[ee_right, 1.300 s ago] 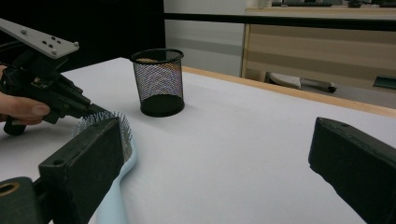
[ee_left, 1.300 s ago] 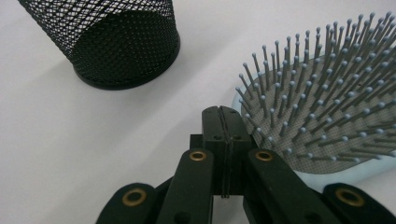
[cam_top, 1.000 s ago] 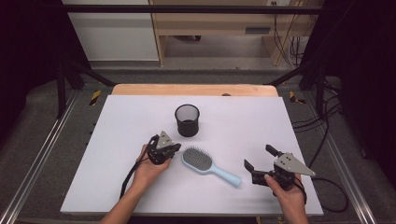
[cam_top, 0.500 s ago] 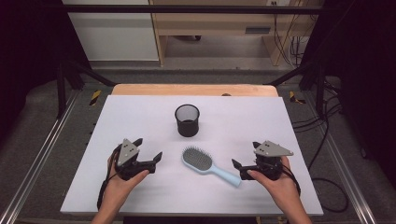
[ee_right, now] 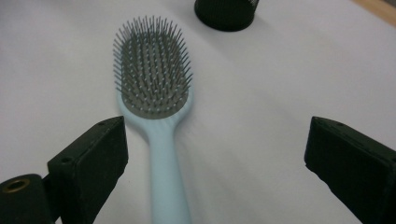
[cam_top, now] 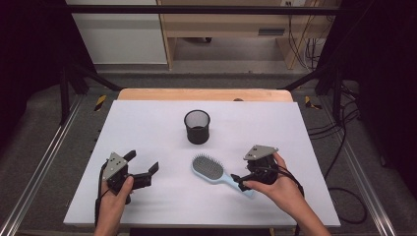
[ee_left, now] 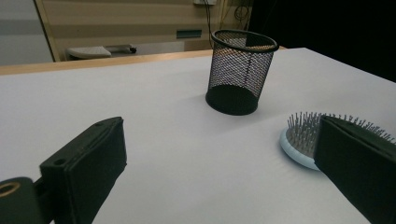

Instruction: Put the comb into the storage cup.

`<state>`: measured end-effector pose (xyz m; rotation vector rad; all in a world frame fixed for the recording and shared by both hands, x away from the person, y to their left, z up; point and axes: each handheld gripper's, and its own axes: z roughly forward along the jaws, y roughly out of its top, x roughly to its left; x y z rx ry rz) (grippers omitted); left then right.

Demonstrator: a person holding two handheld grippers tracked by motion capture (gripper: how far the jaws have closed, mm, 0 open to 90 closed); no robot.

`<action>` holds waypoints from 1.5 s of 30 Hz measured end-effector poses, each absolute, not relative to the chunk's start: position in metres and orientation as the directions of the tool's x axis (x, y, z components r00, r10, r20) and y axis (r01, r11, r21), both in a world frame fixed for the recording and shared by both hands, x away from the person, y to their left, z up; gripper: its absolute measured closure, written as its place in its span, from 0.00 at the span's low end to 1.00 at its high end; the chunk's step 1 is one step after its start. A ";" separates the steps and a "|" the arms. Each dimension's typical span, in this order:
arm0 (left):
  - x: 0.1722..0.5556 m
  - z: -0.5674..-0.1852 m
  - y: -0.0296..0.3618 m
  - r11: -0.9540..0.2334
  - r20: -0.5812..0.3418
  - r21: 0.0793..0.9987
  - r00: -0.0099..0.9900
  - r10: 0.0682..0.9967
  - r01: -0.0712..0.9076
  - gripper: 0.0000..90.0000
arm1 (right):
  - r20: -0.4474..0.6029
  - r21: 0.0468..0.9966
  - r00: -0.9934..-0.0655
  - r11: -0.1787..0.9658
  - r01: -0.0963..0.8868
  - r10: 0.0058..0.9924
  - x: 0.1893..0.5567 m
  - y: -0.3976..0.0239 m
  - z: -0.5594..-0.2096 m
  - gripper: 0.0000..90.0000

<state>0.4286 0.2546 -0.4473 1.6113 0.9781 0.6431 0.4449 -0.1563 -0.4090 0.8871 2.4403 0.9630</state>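
Blue plastic makes up the hairbrush [cam_top: 219, 173], and it lies flat on the white table [cam_top: 147, 123] with its bristles up, just in front of the black mesh cup [cam_top: 197, 126]. The brush's round head points toward the cup and its handle points toward the person's right hand. The right gripper [cam_top: 241, 178] sits right at the end of that handle. In the right gripper view its two black jaws stand wide apart, and the handle [ee_right: 166, 177] runs up between them, closer to the jaw on the left of that view. The pads do not press on it, so nothing is held yet. The left gripper [cam_top: 147, 169] is well apart from the brush, off to the left side of the table. Its jaws have just been opening and now stand wide with only bare table between them; in the left gripper view the brush head [ee_left: 299, 137] peeks out from behind one jaw. I think the step now is getting ready to grab the brush by its handle. Next, the right gripper should slide over a bit so the handle sits in the middle, come down low, and squeeze shut. Then it can lift the brush, maybe to stand it in the cup.
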 end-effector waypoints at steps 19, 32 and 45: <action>0.432 -0.452 0.255 -0.090 -0.075 0.953 0.509 0.858 0.291 0.02 | -0.060 0.603 -0.783 0.647 0.466 0.619 0.455 -0.130 -0.429 0.09; 0.432 -0.454 0.252 -0.121 -0.051 0.949 0.522 0.851 0.290 0.02 | -0.037 0.529 -0.801 0.692 0.492 0.598 0.463 -0.118 -0.435 0.25; 0.431 -0.455 0.248 -0.150 -0.030 0.946 0.536 0.844 0.288 0.02 | -0.004 0.474 -0.824 0.727 0.497 0.567 0.467 -0.113 -0.440 0.55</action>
